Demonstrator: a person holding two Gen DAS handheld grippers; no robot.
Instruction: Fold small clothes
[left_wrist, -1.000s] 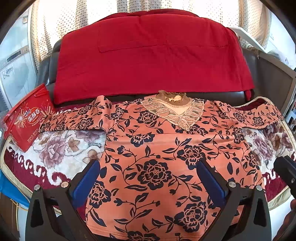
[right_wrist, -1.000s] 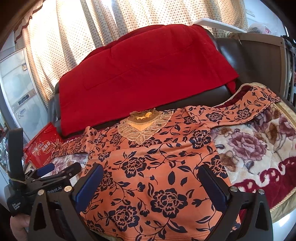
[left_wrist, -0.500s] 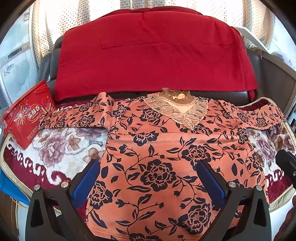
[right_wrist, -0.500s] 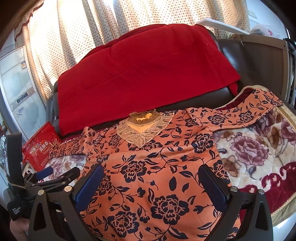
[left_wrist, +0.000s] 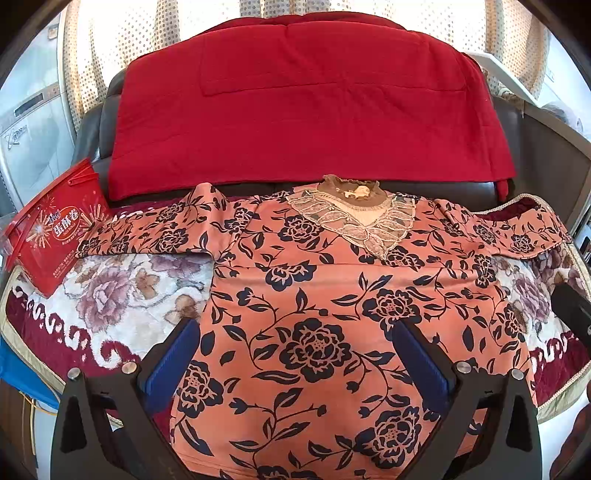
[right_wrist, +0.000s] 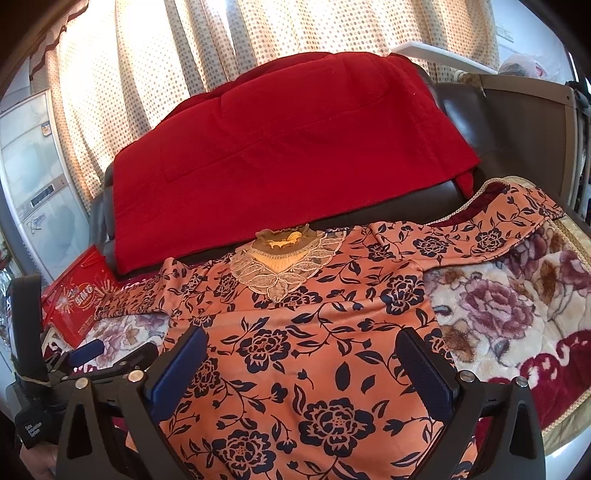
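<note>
Starting left: red box (left_wrist: 51, 236) at blanket (left_wrist: 110, 295) edge. Left gripper (left_wrist: 295, 358) jaws wide apart, gripping nothing, above the flowered shirt (left_wrist: 314, 314), which lies spread flat on the blanket. Right gripper (right_wrist: 303, 369) likewise gaping over the shirt.

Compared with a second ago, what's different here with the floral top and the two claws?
Both cameras have drawn back slightly: the floral top sits lower in both views. The left claw and right claw remain open, holding nothing. The top remains spread flat on the flowered blanket, sleeves out, with the red box where it was.
</note>
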